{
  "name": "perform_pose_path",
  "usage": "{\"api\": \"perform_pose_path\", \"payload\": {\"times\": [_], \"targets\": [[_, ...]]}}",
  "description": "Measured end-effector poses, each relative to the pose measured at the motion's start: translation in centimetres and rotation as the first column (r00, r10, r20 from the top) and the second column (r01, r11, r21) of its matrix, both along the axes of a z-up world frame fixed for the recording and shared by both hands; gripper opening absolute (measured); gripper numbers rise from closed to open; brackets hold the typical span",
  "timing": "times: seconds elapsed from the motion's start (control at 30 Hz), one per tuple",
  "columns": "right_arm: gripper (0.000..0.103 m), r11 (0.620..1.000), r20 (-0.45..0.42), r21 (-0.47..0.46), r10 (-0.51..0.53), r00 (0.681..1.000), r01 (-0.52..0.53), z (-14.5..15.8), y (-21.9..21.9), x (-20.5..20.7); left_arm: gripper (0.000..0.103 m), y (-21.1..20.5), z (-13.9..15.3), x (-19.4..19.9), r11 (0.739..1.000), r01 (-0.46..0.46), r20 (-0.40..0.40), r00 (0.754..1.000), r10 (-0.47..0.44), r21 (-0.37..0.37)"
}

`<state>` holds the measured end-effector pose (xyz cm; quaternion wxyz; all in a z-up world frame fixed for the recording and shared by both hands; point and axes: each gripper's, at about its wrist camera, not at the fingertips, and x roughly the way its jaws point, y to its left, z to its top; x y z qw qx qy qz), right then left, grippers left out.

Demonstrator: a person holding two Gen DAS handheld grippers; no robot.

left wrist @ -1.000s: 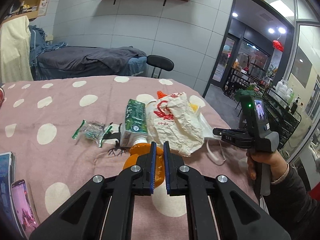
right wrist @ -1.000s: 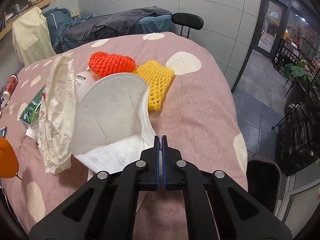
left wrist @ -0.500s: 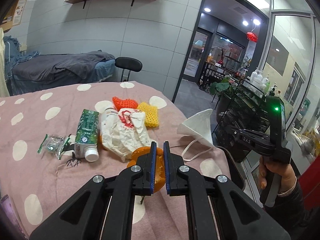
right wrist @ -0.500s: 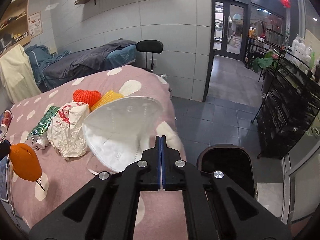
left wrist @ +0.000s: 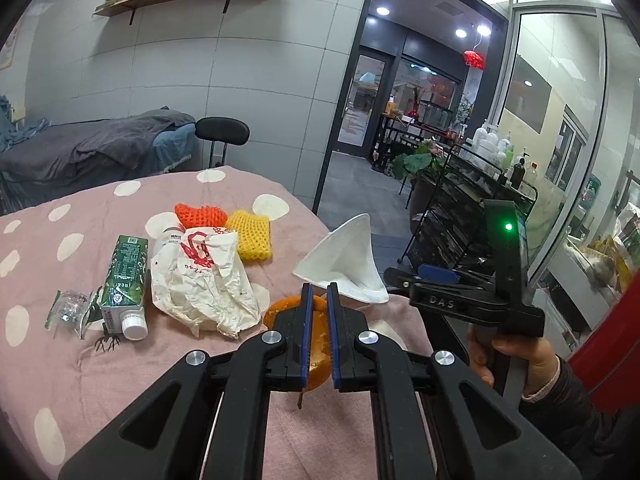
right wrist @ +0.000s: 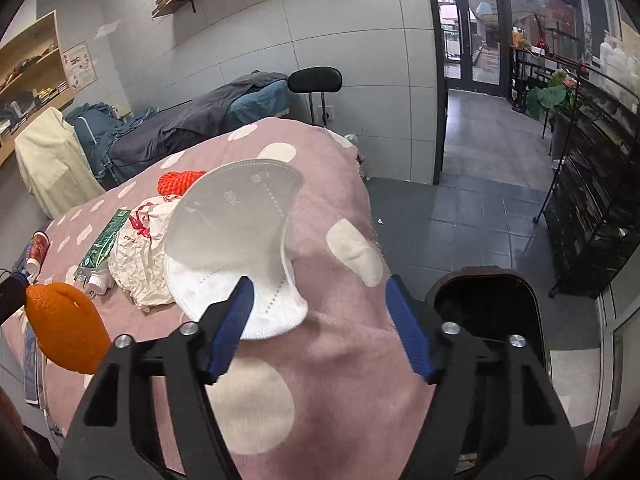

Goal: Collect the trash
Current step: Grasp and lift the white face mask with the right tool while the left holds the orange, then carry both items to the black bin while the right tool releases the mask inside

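Note:
My left gripper (left wrist: 317,292) is shut on an orange peel (left wrist: 280,310), held above the pink dotted tablecloth (left wrist: 60,360); the right wrist view shows the peel (right wrist: 64,328) at the left. My right gripper (right wrist: 319,286) is opening, its jaws wide apart. A white face mask (right wrist: 236,232) hangs by the left finger (right wrist: 232,320) with nothing pressing on it from the other side. A dark trash bin (right wrist: 480,270) stands on the floor just beyond the table's edge, under the right finger. A crumpled paper bag (left wrist: 200,276), a green carton (left wrist: 124,276), orange (left wrist: 200,214) and yellow (left wrist: 252,234) foam nets and a clear wrapper (left wrist: 68,312) lie on the table.
A black wire rack (left wrist: 460,220) with bottles stands to the right of the bin. A black chair (left wrist: 222,132) is behind the table's far end. A red cup (right wrist: 38,246) sits near the table's left side. The grey tiled floor (right wrist: 480,168) leads to a doorway.
The right jaws, shut on the mask before, now stand wide apart. Both grippers have swung toward the table's right edge, and the bin has come into the right wrist view.

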<state>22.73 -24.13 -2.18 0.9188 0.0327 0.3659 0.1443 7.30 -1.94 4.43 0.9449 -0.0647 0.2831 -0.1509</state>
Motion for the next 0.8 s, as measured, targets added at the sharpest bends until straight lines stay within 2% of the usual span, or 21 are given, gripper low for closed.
{"api": "perform_pose_path", "payload": {"times": [0.03, 0.13, 0.23, 0.27, 0.3, 0.33, 0.37, 0.4, 0.47, 0.57, 0.63, 0.73, 0.8], "targets": [[0.071, 1.0, 0.004, 0.006, 0.027, 1.0, -0.027, -0.1, 0.7, 0.3, 0.008, 0.1, 0.0, 0.1, 1.0, -0.001, 0.0, 1.0, 0.001, 0.002], [0.098, 0.993, 0.007, 0.025, 0.112, 0.994, -0.112, -0.4, 2.8, 1.0, 0.008, 0.1, 0.2, 0.2, 1.0, -0.006, 0.003, 1.0, 0.006, 0.004], [0.098, 0.984, -0.025, -0.088, 0.154, 0.988, -0.155, -1.5, 5.2, 1.1, 0.008, 0.1, 0.0, 0.2, 1.0, -0.009, -0.002, 1.0, 0.009, 0.003], [0.095, 0.977, -0.037, -0.151, 0.147, 0.988, -0.151, -2.0, 5.9, 1.3, 0.008, 0.1, 0.0, 0.3, 1.0, -0.009, -0.005, 1.0, 0.009, 0.003], [0.087, 0.969, -0.044, -0.211, 0.125, 0.991, -0.132, -2.6, 6.5, 1.6, 0.008, 0.0, -0.1, 0.4, 1.0, -0.008, -0.008, 1.0, 0.008, 0.003], [0.05, 0.966, -0.054, -0.221, 0.126, 0.991, -0.135, -3.2, 6.7, 1.8, 0.008, -0.1, -0.2, 0.3, 1.0, -0.006, -0.009, 1.0, 0.006, 0.005], [0.029, 0.967, -0.085, -0.202, 0.142, 0.986, -0.157, -3.7, 6.8, 2.2, 0.008, -0.1, -0.2, 0.4, 1.0, -0.005, -0.01, 1.0, 0.005, 0.007], [0.028, 0.971, -0.095, -0.187, 0.137, 0.986, -0.152, -3.9, 6.6, 2.4, 0.008, -0.2, -0.2, 0.5, 1.0, -0.004, -0.012, 1.0, 0.004, 0.008], [0.008, 0.978, -0.085, -0.165, 0.117, 0.989, -0.13, -3.6, 5.8, 2.4, 0.008, -0.3, -0.2, 0.5, 1.0, -0.001, -0.014, 1.0, 0.001, 0.01], [0.005, 0.988, -0.068, -0.103, 0.106, 0.992, -0.113, -2.5, 4.5, 1.8, 0.008, -0.6, 0.0, 0.8, 1.0, 0.008, -0.009, 1.0, -0.008, 0.015], [0.005, 0.991, -0.038, -0.112, 0.063, 0.997, -0.067, -1.7, 3.4, 1.1, 0.008, -1.1, 0.3, 1.0, 1.0, 0.021, -0.001, 1.0, -0.021, 0.02], [0.005, 0.998, -0.012, -0.061, 0.018, 1.0, -0.019, -0.5, 0.8, -0.2, 0.008, -2.1, 0.8, 1.4, 0.998, 0.049, 0.015, 0.999, -0.049, 0.027], [0.005, 0.997, 0.012, -0.061, -0.038, 0.999, 0.038, 0.2, -1.0, -1.0, 0.008, -3.2, 1.2, 1.7, 0.997, 0.074, 0.028, 0.997, -0.075, 0.036]]}}
